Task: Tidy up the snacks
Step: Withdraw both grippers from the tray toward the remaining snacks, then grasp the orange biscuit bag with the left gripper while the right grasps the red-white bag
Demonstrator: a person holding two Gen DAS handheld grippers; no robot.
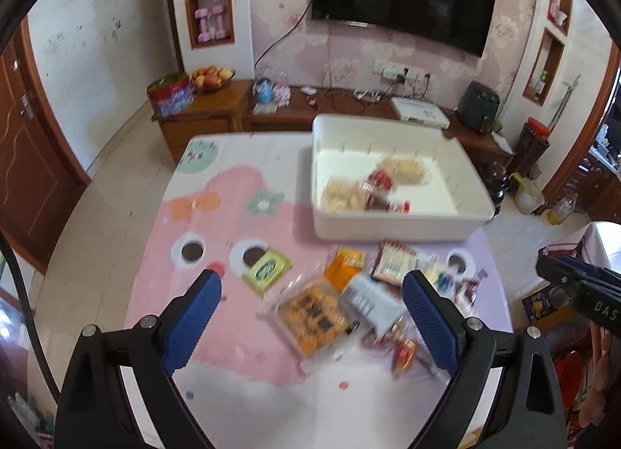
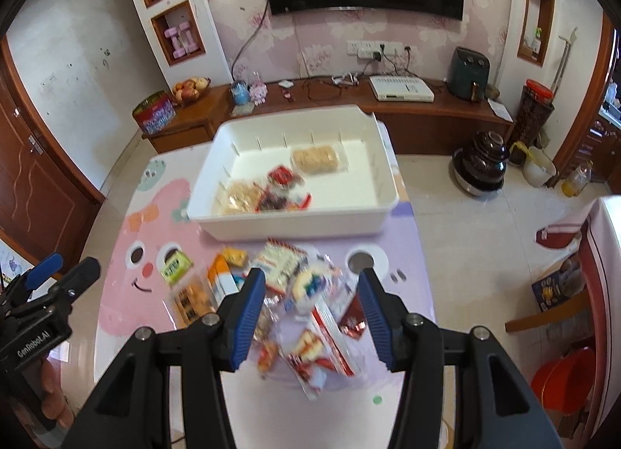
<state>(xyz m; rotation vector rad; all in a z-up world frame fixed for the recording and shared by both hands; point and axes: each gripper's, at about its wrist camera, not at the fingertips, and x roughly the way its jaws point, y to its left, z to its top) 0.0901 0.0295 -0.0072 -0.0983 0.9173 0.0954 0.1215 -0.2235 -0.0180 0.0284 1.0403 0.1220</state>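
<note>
A white bin (image 1: 392, 222) (image 2: 295, 222) stands at the far side of the pink table mat and holds several snack packs (image 1: 365, 187) (image 2: 271, 189). A pile of loose snacks (image 1: 349, 293) (image 2: 306, 301) lies in front of it, with a clear tray of orange biscuits (image 1: 314, 313) and a green packet (image 1: 268, 268) (image 2: 176, 266). My left gripper (image 1: 312, 284) is open and empty above the near side of the pile. My right gripper (image 2: 310, 282) is open and empty over the pile's right part; it also shows at the right edge of the left wrist view (image 1: 570, 278).
A wooden TV cabinet (image 1: 349, 107) runs behind the table with a fruit bowl (image 1: 211, 78), a gift tin (image 1: 170, 96) and an air fryer (image 2: 469, 74). A dark urn (image 2: 481, 165) stands on the floor at right. A red bucket (image 2: 562, 375) sits near right.
</note>
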